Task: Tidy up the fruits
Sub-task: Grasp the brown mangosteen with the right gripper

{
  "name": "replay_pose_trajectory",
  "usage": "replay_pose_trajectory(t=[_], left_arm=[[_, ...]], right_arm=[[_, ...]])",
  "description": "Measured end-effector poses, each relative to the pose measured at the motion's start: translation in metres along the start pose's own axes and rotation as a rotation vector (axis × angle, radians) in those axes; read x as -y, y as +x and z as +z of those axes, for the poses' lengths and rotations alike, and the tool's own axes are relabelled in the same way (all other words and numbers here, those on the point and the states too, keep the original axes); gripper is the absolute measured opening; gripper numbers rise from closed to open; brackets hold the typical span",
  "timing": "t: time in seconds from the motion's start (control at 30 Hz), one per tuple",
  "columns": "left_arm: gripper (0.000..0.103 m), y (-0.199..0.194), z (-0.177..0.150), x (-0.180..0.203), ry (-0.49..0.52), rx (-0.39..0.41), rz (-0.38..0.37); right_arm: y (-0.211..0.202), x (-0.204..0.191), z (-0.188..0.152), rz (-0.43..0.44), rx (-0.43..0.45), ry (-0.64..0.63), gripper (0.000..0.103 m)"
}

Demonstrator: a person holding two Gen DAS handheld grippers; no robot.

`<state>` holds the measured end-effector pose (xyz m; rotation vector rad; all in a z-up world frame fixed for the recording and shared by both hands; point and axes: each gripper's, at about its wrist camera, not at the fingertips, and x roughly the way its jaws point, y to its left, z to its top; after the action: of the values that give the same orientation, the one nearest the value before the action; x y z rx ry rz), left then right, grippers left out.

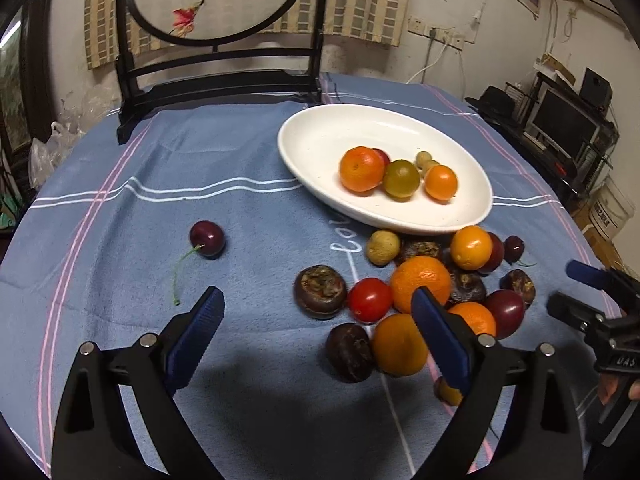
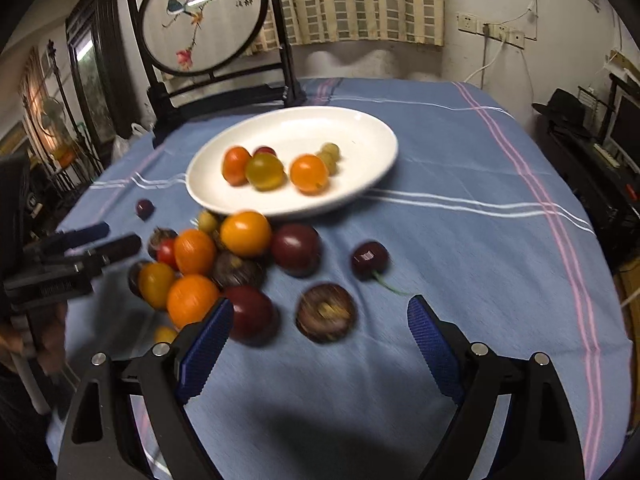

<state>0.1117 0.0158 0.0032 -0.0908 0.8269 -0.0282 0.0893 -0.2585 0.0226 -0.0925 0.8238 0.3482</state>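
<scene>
- A lived-in home room, probably a dining or sitting area.
- A blue striped cloth [image 2: 460,200] covers the counter, the way a household dining surface is dressed.
- A round embroidered screen [image 2: 204,16] in a dark wooden stand sits at the far edge.
- A checked curtain [image 2: 360,0] hangs on the rear wall beside wall sockets [image 2: 492,30] with trailing cables.
- A monitor [image 1: 564,120] on a cluttered shelf stands off to one side, though blurred.
</scene>
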Motion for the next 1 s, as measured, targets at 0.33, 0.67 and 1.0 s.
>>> replay_pose_trajectory(t=[0.33, 0.67, 1.0], left_arm=[[0.093, 0.004, 0.0, -0.013, -0.057, -0.023, 0.005], [0.093, 0.006, -0.001, -0.011, -0.02, -0.047, -0.006], [0.093, -0.002, -0.003, -0.012, 0.143, -0.049, 0.018]], right_arm=[[0.045, -0.018, -0.005, -0.14, -0.114, -0.129, 0.072], [0.048, -0.012, 0.001, -0.103, -0.085, -0.031, 0.04], [0.016, -0.014, 0.008, -0.009, -0.001, 0.059, 0.04]])
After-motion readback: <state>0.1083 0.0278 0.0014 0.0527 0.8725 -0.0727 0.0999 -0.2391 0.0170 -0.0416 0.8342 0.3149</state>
